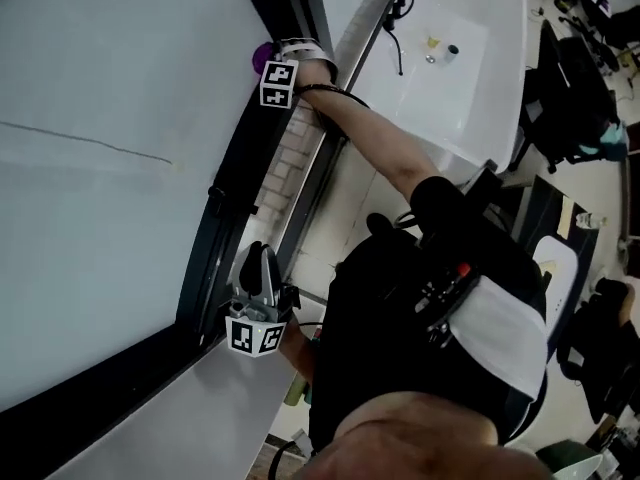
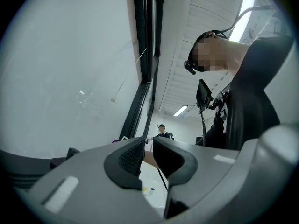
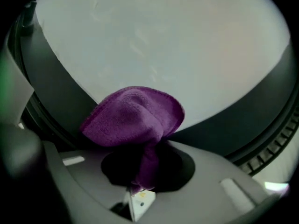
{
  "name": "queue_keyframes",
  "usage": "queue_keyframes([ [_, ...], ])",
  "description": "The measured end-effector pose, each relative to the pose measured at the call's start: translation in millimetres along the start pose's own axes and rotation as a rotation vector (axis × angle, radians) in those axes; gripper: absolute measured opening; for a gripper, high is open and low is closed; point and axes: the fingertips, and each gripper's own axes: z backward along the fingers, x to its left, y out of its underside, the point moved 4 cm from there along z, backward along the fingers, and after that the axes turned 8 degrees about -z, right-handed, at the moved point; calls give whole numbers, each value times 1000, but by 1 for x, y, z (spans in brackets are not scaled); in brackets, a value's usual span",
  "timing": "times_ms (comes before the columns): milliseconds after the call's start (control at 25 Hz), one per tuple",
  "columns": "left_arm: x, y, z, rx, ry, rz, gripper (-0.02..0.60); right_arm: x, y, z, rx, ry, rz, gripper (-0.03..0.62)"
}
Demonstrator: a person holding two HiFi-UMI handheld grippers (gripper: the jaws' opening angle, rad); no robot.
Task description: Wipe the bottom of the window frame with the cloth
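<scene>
A purple cloth (image 1: 261, 56) is pinched in my right gripper (image 1: 277, 63), which is shut on it at the end of the outstretched arm. It is pressed to the dark window frame (image 1: 230, 178) near the top of the head view. In the right gripper view the cloth (image 3: 133, 115) bulges out ahead of the right gripper (image 3: 147, 150) against the frame's black bottom rail (image 3: 233, 129), below the pale glass. My left gripper (image 1: 260, 263) is held lower along the same frame, shut on nothing. In its own view the left gripper (image 2: 148, 141) points up along the frame (image 2: 140, 55).
A brick-patterned sill (image 1: 285, 158) runs beside the frame. A white basin unit (image 1: 470, 58) stands to the right of the sill, with dark chairs and bags (image 1: 570, 98) beyond. A distant person (image 2: 161, 130) stands far along the window.
</scene>
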Motion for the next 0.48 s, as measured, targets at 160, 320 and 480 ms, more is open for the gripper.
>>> queue_keyframes([
  [160,-6,3,-6,2,-5,0,41,4,-4,-3,20,22,71,61],
  [320,-11,0,-13,2,21,-9,41,3,3,0,-4,4,41,61],
  [480,-12,-1,-10,-2,24,-12,41,0,30,16,40,-23,-7,63],
])
